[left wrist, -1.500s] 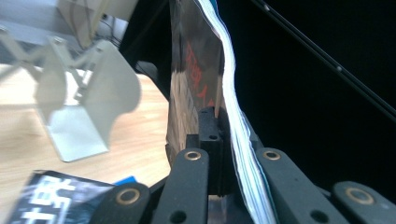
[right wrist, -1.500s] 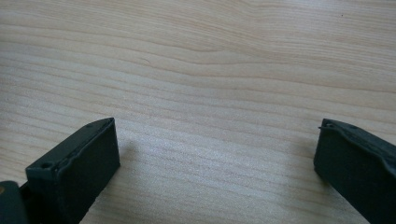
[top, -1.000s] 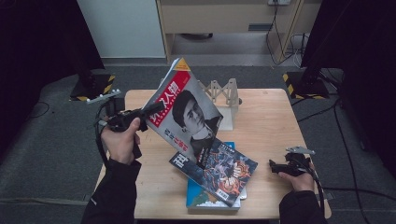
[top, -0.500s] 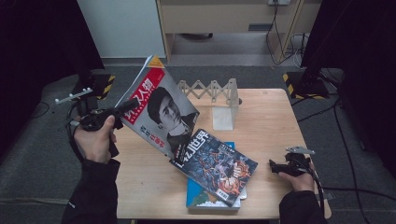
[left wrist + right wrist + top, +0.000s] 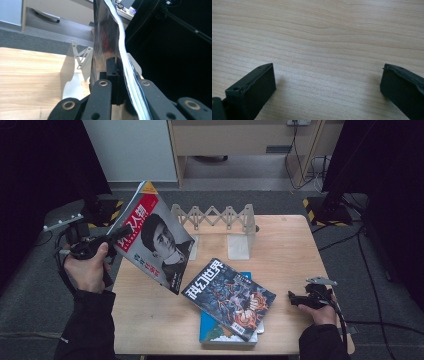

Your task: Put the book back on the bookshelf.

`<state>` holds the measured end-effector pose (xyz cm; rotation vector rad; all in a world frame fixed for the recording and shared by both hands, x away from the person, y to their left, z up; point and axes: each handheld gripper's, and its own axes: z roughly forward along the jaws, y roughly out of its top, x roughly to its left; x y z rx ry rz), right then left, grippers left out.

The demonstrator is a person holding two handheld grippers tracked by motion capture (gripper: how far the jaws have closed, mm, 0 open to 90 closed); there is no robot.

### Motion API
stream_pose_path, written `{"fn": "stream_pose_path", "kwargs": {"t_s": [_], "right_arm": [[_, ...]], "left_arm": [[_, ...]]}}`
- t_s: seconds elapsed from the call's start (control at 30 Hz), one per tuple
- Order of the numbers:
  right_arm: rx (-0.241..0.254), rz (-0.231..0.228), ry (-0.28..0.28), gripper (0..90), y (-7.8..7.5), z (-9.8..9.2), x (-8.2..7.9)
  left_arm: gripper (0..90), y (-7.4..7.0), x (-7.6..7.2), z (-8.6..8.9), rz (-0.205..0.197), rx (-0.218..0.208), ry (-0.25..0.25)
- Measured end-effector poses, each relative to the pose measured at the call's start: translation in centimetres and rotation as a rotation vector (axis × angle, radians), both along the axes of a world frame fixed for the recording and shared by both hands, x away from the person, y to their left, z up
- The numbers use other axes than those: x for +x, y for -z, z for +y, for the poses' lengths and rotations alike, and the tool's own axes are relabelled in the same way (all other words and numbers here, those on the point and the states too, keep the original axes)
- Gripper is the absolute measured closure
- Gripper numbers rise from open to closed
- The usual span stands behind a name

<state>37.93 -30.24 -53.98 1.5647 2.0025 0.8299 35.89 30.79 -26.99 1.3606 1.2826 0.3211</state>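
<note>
Currently | left gripper (image 5: pixel 116 236) is clamping the red portrait magazine (image 5: pixel 155 242), holding it tilted above the table's (image 5: pixel 290 245) left edge | right gripper (image 5: pixel 296 299) is resting on the table, jaws gaping wide, holding nothing

I count two glossy magazines (image 5: pixel 152 242) (image 5: pixel 229 296), one blue book (image 5: pixel 216 332) at lower centre, one pale folding rack (image 5: pixel 220 217), one wooden table (image 5: pixel 280 255).
</note>
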Motion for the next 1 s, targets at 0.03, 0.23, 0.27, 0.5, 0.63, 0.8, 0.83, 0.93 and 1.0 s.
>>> {"fn": "stream_pose_path", "kwargs": {"t_s": [0.03,0.23,0.27,0.5,0.63,0.8,0.83,0.93,1.0], "right_arm": [[0.000,0.000,0.000,0.3,0.0,0.0,0.0],[0.000,0.000,0.000,0.3,0.0,0.0,0.0],[-0.001,0.000,0.000,0.3,0.0,0.0,0.0],[0.000,0.000,0.000,0.3,0.0,0.0,0.0],[0.000,0.000,0.000,0.3,0.0,0.0,0.0],[0.000,0.000,0.000,0.3,0.0,0.0,0.0],[-0.001,-0.001,0.000,0.3,0.0,0.0,0.0],[0.000,0.000,0.000,0.3,0.0,0.0,0.0],[0.000,0.000,0.000,0.3,0.0,0.0,0.0]], "left_arm": [[86.3,0.0,0.2,0.0,0.000,0.003,-0.007],[86.3,0.2,1.2,-0.3,0.004,0.036,-0.032],[86.3,0.3,1.5,-0.4,0.007,0.042,-0.035],[86.3,0.5,3.6,-0.9,0.011,0.060,-0.057],[86.3,0.6,4.4,-1.3,0.012,0.078,-0.066],[86.4,0.8,5.8,-2.0,0.000,0.106,-0.092],[86.4,1.0,6.4,-2.3,-0.003,0.113,-0.106],[86.4,1.3,7.0,-2.4,0.001,0.121,-0.115],[86.4,1.6,7.6,-2.5,0.009,0.129,-0.126]]}}
